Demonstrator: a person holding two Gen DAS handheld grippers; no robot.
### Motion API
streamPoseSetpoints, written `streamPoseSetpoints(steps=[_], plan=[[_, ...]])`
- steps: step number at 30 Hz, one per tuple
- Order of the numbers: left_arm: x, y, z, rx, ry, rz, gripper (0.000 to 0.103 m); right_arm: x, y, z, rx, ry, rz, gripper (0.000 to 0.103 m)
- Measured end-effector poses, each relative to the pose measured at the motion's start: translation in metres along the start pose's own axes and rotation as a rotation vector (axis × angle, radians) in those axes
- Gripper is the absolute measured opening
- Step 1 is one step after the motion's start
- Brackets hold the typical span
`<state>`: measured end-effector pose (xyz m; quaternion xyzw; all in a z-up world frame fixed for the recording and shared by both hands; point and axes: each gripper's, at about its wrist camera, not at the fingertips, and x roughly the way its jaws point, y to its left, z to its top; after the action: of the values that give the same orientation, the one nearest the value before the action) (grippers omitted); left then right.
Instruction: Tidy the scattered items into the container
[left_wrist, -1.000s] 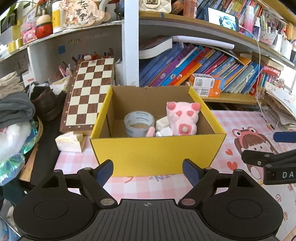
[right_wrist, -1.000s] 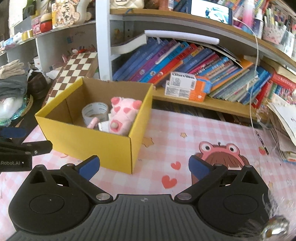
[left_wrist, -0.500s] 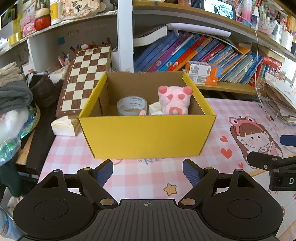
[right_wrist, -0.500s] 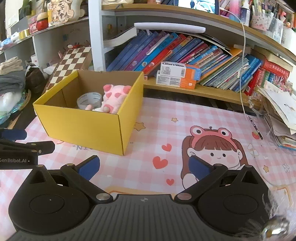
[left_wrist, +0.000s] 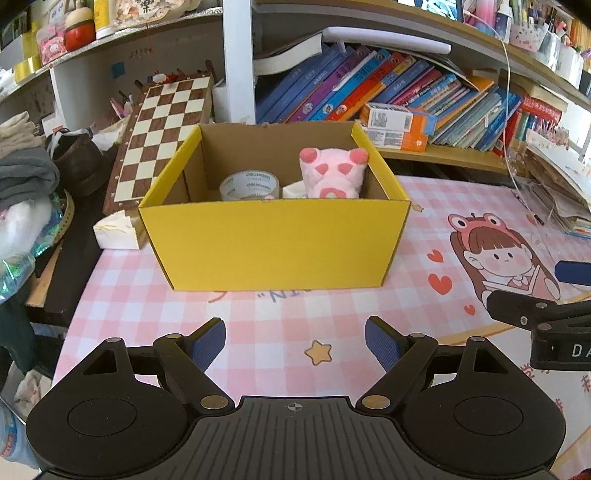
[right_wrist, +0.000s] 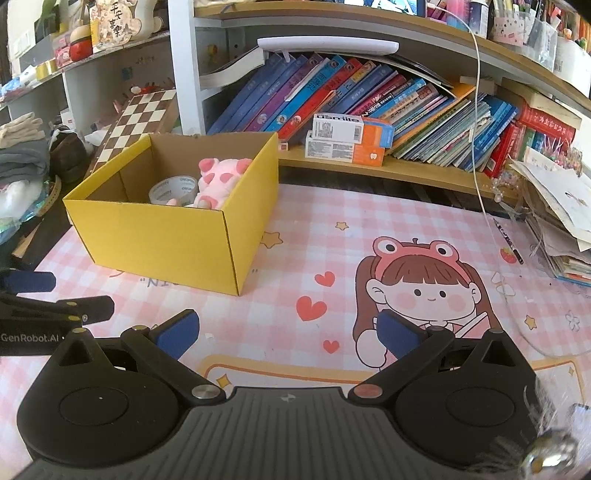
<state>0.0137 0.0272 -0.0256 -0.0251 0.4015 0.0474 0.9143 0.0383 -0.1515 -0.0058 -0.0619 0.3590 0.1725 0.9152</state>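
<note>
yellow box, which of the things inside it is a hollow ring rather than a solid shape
The tape roll, toward the left of the yellow box: clear, with an open centre. The pink plush toy beside it is solid and fuzzy.

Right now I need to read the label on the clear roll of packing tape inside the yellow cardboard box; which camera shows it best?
The left wrist view: the clear roll of packing tape faces it, printed band visible. In the right wrist view, it sits smaller, partly behind the pink plush pig.
</note>
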Motion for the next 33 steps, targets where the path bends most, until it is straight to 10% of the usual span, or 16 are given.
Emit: streamPoseSetpoints(steps=[33], plan=[[0.0, -0.024, 0.004, 0.055, -0.001, 0.007, 0.099, -0.001, -0.016, 0.0, 0.041, -0.004, -0.022, 0.103]])
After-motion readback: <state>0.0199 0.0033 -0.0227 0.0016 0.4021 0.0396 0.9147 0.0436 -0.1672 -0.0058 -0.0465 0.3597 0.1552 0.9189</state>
